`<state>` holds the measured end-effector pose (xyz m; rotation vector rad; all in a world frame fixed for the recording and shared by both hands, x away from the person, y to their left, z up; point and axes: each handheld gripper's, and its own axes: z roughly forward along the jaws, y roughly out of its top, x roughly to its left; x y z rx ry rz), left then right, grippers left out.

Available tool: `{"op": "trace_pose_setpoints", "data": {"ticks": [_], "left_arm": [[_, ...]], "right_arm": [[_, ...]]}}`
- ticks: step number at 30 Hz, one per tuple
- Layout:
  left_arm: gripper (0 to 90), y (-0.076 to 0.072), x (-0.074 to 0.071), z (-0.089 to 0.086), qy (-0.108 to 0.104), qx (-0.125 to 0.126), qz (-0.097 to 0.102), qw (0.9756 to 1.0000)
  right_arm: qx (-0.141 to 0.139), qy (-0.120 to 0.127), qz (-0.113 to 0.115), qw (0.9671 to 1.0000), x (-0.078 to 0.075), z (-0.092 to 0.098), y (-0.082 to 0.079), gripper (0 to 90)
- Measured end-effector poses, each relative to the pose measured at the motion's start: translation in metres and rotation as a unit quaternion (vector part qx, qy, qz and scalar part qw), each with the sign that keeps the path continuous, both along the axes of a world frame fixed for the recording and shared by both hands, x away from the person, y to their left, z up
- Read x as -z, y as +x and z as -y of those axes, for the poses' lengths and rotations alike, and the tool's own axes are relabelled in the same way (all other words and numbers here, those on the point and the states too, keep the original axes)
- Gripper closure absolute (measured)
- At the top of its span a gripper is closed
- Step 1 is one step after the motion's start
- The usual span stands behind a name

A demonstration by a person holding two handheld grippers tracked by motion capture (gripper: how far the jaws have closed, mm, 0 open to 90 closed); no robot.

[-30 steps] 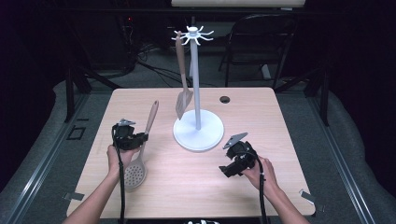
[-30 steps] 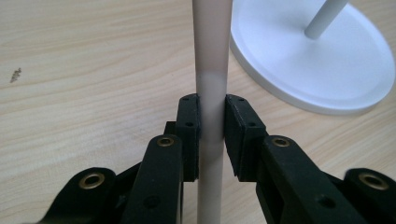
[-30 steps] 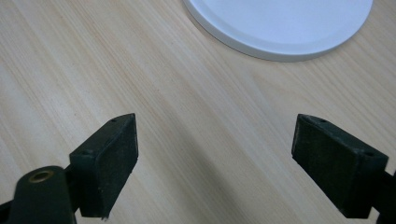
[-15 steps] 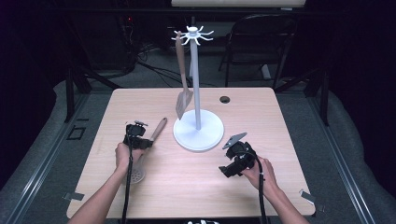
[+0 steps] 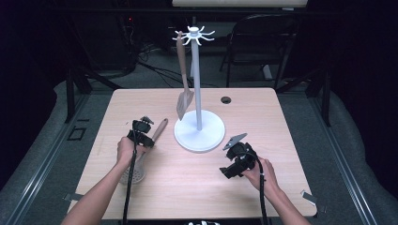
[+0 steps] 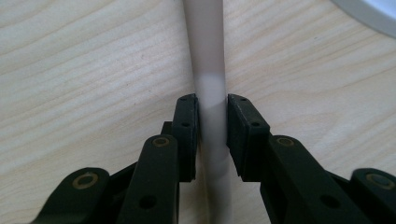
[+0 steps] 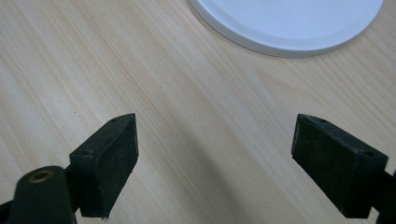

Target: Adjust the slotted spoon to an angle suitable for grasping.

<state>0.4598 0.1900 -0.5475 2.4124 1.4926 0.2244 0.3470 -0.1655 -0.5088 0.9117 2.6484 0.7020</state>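
With the left gripper (image 5: 143, 132) fingers clamped on the slotted spoon (image 5: 141, 157) handle, lift it level toward the rack (image 5: 198, 101) at 2 o'clock, keeping the right gripper (image 5: 233, 165) fingers wide.

A light wooden counter (image 5: 281, 140) stands on grey carpet (image 5: 356, 140) in a dark room. Behind the counter, to its right, sits a black chair (image 5: 263, 42); to its left, cables (image 5: 141, 61) trail over the floor. A pale strip (image 5: 234, 3) hangs above, beyond the chair.
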Motion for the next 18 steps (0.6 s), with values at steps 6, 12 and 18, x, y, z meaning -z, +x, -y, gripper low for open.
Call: {"op": "trace_pose_setpoints", "data": {"ticks": [6,12,18], "left_arm": [[74.2,0.003,0.002,0.004,0.005,0.002,-0.009,0.9999],[76.3,-0.001,0.004,-0.006,-0.041,-0.005,0.003,0.9992],[76.6,-0.016,-0.003,-0.016,-0.088,-0.012,0.046,0.9950]], "right_arm": [[-0.002,-0.006,-0.002,1.0000,-0.001,0.002,0.000,14.2],[-0.002,-0.005,-0.001,1.0000,-0.002,0.002,0.000,14.2],[0.001,-0.001,-0.001,1.0000,-0.001,0.003,0.001,14.2]]}}
